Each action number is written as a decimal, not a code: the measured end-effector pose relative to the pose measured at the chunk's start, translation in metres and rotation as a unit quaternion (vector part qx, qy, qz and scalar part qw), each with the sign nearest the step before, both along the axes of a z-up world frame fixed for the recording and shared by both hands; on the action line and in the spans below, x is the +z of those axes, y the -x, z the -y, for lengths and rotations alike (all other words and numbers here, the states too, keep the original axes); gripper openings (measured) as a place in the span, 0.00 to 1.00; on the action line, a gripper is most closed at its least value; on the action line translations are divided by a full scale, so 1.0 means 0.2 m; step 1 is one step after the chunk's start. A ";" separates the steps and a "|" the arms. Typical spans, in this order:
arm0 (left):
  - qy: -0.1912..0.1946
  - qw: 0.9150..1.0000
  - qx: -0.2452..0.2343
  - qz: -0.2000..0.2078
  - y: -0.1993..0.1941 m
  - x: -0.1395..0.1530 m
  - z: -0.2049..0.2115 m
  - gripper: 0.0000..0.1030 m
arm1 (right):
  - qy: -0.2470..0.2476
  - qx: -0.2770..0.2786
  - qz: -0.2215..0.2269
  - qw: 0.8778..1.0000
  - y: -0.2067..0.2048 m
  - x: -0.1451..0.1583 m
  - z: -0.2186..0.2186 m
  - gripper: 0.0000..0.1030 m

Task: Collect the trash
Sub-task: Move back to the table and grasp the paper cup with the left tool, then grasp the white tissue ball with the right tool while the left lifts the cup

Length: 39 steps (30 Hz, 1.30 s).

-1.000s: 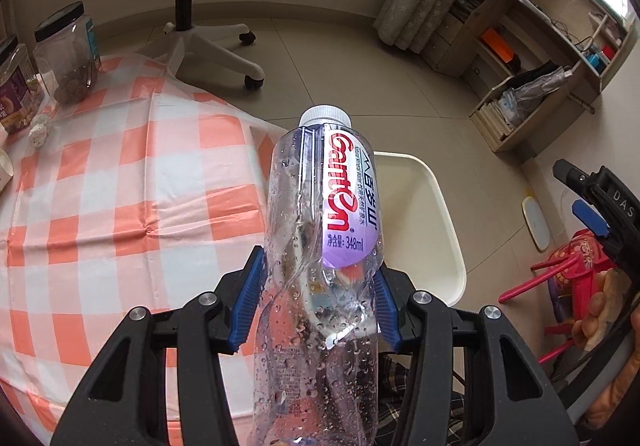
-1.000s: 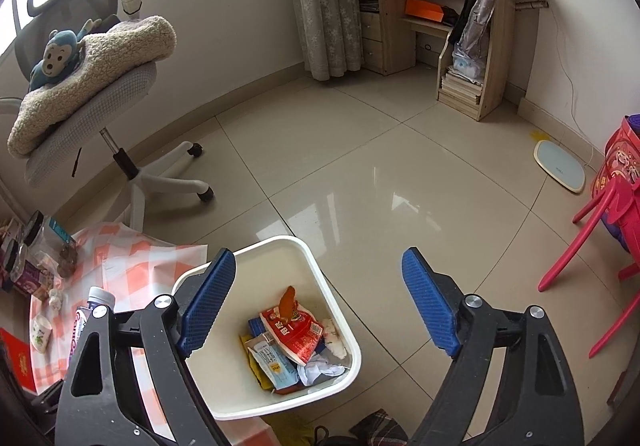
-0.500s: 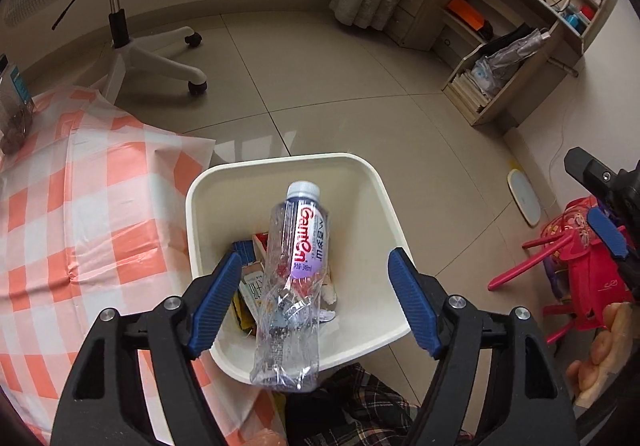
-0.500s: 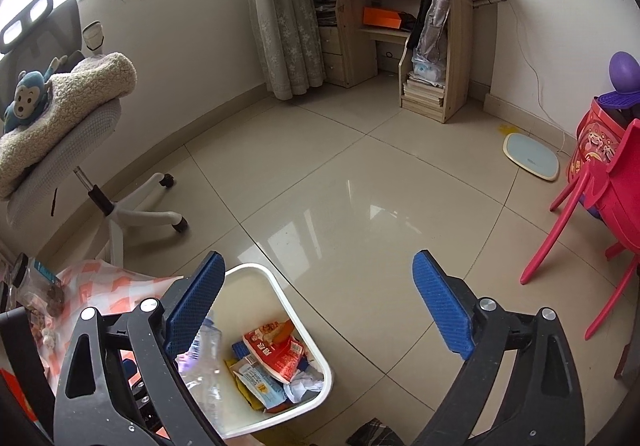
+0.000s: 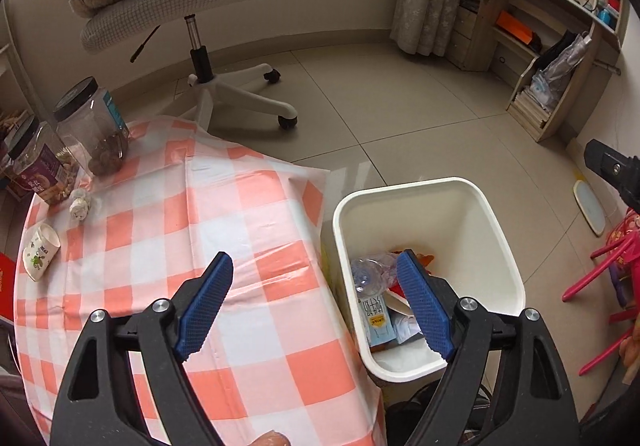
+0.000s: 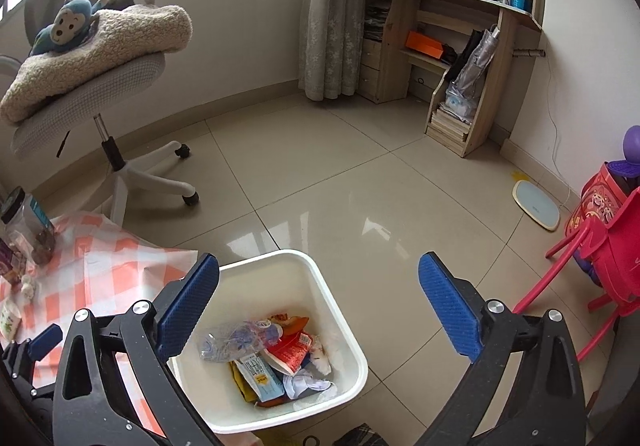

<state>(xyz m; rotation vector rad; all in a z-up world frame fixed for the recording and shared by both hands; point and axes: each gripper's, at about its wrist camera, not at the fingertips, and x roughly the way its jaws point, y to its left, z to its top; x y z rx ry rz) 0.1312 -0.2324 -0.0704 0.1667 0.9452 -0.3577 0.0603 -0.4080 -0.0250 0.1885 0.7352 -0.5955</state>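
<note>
1. Lying on its side in the white bin [image 6: 344, 334], the clear plastic bottle [image 6: 236, 338] is seen atop other trash, toward the bin's ten o'clock side.
2. Chinese characters are printed on a pale blue carton [image 5: 376, 318] in the bin; they cannot be read clearly.
3. A purple-labelled jar [image 5: 34, 166] is set at the checked tablecloth's [image 5: 160, 230] ten o'clock edge; its writing is too small to read.
4. The left gripper [image 5: 316, 302] is held with jaws opening and nothing between them, straddling the table edge and bin rim.
5. The right gripper [image 6: 320, 302] is opening too, empty, above the bin.
6. Open tiled floor [image 6: 360, 186] is seen from twelve to three o'clock of the bin.
</note>
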 end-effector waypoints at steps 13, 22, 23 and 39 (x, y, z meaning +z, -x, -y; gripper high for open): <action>-0.121 0.988 0.097 -0.004 -0.29 -0.20 -0.61 0.84 | 0.021 0.109 -0.067 0.992 -0.30 -0.11 -0.52 0.93; -0.181 0.958 0.219 -0.043 -0.70 -0.29 -1.41 0.84 | 0.027 0.162 -0.087 0.983 -0.46 -0.17 -0.82 0.93; -0.193 0.954 0.223 -0.044 -0.74 -0.30 -1.47 0.84 | 0.033 0.168 -0.088 0.981 -0.47 -0.18 -0.85 0.93; -0.138 0.977 0.152 -0.054 -0.83 -0.38 -1.99 0.37 | -0.032 0.283 -0.116 0.952 -0.82 -0.43 -1.31 0.93</action>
